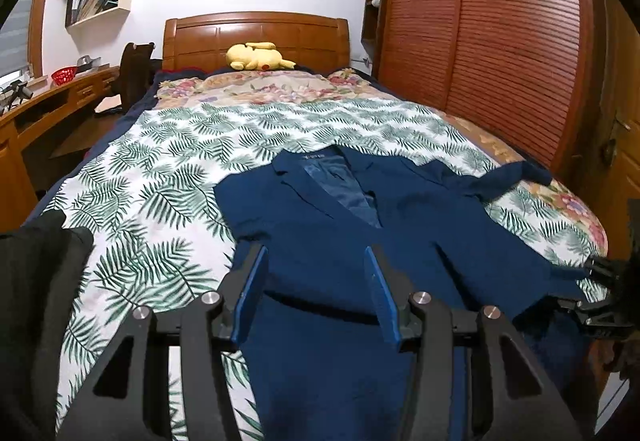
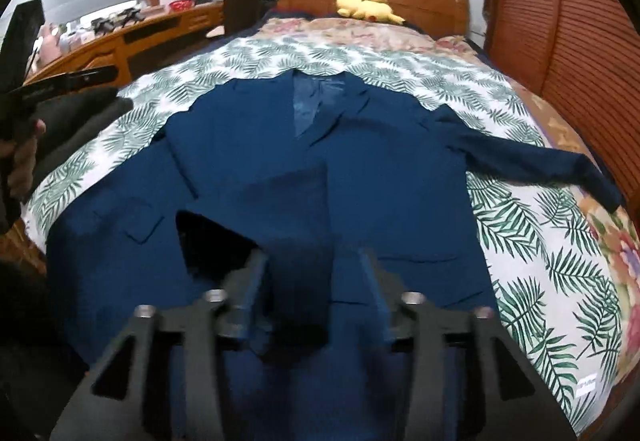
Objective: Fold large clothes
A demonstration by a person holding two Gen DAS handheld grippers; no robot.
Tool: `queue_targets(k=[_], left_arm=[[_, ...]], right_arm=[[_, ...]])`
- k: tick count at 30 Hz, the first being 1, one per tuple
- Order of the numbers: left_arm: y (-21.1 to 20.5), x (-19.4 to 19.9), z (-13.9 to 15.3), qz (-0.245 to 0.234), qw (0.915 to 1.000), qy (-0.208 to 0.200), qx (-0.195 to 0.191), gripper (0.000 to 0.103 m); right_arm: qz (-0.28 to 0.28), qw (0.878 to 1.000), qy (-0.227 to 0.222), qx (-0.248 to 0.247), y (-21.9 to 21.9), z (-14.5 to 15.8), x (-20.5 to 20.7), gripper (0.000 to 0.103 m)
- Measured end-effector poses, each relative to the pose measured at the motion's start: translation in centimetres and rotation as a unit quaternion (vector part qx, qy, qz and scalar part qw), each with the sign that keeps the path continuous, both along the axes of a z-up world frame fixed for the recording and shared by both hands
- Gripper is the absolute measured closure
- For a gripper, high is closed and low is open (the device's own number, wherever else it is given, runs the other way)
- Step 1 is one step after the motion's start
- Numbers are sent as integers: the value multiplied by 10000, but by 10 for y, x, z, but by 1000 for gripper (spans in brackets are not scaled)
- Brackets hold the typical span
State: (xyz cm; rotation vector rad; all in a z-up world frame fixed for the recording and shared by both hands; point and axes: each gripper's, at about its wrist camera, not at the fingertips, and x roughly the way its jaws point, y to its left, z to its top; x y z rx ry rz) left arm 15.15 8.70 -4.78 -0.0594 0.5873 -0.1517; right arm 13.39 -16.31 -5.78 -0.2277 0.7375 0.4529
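A navy blue blazer (image 1: pixel 392 209) lies face up on the bed, collar toward the headboard; it also shows in the right wrist view (image 2: pixel 248 129). Its left sleeve (image 2: pixel 288 217) is folded across the chest and runs down between my right gripper's fingers. Its other sleeve (image 2: pixel 532 157) stretches out to the right. My left gripper (image 1: pixel 318 261) is open and empty, hovering over the blazer's lower left front. My right gripper (image 2: pixel 314 273) is open, its fingers either side of the folded sleeve's cuff, not closed on it. The right gripper also shows in the left wrist view (image 1: pixel 600 289).
The bed has a leaf-print sheet (image 1: pixel 160 169) over a floral quilt (image 1: pixel 248 89). A yellow plush toy (image 1: pixel 256 56) lies by the wooden headboard (image 1: pixel 256 37). A wardrobe (image 1: pixel 500 41) stands along the right, a desk (image 1: pixel 48 101) along the left.
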Motion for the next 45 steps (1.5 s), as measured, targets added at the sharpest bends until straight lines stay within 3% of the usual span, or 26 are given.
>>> queue_targets(k=[9, 14, 20, 21, 23, 24, 25, 32, 40, 45], left_arm=[[-22, -14, -5, -195, 9998, 38, 68, 54], [-26, -20, -6, -269, 9996, 50, 55, 54], [-30, -22, -5, -313, 9994, 25, 119, 54], [-31, -22, -5, -314, 9994, 27, 123, 54], [-31, -21, -5, -315, 9994, 26, 117, 54], [-31, -21, -5, -312, 9994, 34, 123, 54], [-31, -21, -6, -309, 9994, 43, 127, 54], [-40, -19, -8, -368, 9991, 72, 175, 54], [-54, -11, -10, -461, 9987, 74, 185, 54], [-68, 1, -14, -522, 9984, 119, 209, 54]], right_arm=[[491, 9986, -122, 153, 29, 13, -2, 28], [764, 9965, 153, 300, 54, 3, 5, 27], [789, 9965, 241, -111, 74, -17, 10, 27], [760, 9967, 223, -165, 74, -19, 12, 29], [691, 9973, 144, -191, 69, -20, 14, 57], [650, 9976, 137, -193, 65, -19, 16, 83], [592, 9980, 130, -172, 61, -17, 18, 99], [130, 9998, -158, 73, 15, 9, 24, 99], [-826, 9957, -366, -191, -48, 15, 36, 99], [-1206, 9921, -334, -36, -77, 16, 42, 78]])
